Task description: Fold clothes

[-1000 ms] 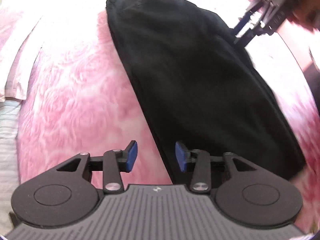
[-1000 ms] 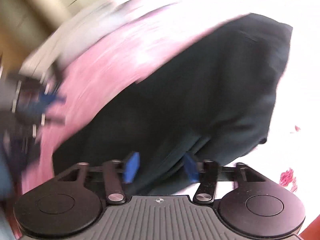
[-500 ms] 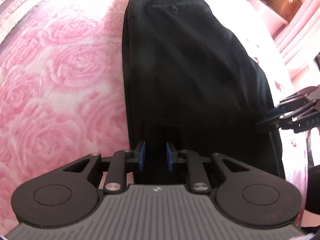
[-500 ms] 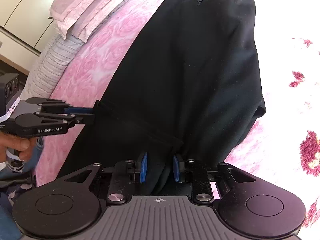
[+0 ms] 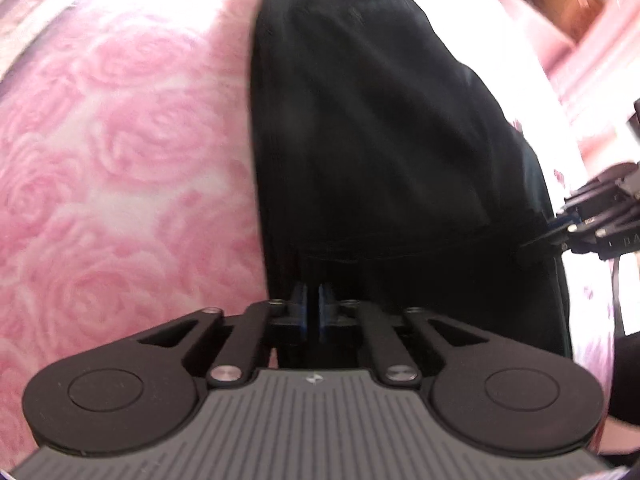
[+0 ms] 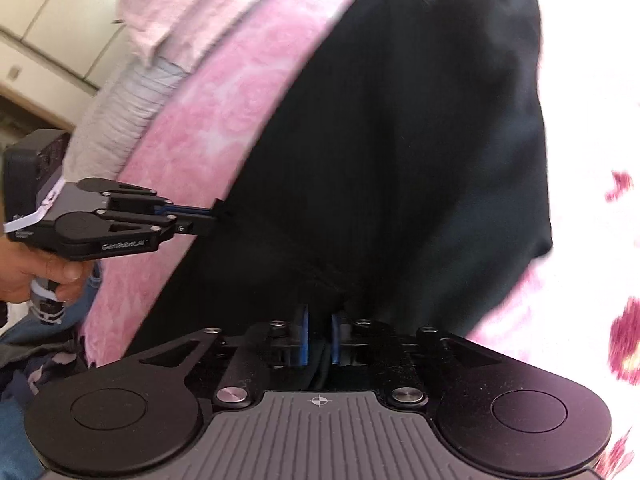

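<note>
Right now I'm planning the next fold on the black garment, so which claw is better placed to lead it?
Neither clearly: the left claw and right claw are each shut on the black garment at its near hem, at opposite edges. Probably both should lift together.

Trousers (image 5: 372, 140) on bedspread (image 5: 120, 160), apparently folded.

One black garment (image 5: 372, 128), two claws, one pink rose-print bedspread (image 5: 120, 152).
</note>
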Demonstrator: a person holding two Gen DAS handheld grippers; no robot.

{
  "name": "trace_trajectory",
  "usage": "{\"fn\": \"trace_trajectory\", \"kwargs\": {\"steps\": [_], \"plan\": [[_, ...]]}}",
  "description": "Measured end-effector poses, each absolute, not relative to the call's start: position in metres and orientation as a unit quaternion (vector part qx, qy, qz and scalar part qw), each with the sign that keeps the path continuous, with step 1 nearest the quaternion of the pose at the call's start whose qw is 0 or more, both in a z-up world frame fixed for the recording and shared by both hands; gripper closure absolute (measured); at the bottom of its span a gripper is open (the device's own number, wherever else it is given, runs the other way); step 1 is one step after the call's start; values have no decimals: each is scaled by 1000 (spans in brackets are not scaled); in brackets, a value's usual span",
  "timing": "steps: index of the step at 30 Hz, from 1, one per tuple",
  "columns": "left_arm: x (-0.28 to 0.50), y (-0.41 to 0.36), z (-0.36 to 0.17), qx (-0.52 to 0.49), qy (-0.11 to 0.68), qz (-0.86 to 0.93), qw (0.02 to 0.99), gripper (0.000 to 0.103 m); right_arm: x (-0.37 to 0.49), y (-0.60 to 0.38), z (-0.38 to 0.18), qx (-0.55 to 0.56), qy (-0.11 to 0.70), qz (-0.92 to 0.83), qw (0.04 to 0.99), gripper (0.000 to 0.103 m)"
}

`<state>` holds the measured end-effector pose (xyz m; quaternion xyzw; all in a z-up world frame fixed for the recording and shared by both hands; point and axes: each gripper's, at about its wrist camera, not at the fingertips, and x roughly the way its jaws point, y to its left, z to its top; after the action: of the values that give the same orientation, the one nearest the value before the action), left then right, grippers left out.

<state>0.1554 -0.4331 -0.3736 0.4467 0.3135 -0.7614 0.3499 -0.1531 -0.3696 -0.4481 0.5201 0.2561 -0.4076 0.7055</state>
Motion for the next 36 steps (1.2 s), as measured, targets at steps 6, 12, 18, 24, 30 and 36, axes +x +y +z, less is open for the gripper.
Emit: {"fn": "trace_trajectory", "kwargs": {"steps": [6, 12, 18, 24, 30, 36], "plan": [[163, -446, -385, 440, 313, -756, 370, 101, -161, -384, -448, 508, 245, -420, 711, 95], [175, -443, -390, 452, 308, -743, 387, 85, -175, -376, -463, 525, 259, -422, 692, 88], [201, -421, -376, 457, 293, -729, 417, 85, -176, -360, -434, 480, 284, -460, 691, 70], [226, -357, -344, 469, 250, -722, 443, 84, -127, -316, -393, 354, 339, -399, 775, 55], [232, -248, -329, 535, 153, -723, 410, 62, -36, -223, -380, 205, 421, -202, 860, 51], [222, -138, -351, 592, -15, -730, 341, 33, 27, -120, -434, -5, 536, -90, 839, 36]]}}
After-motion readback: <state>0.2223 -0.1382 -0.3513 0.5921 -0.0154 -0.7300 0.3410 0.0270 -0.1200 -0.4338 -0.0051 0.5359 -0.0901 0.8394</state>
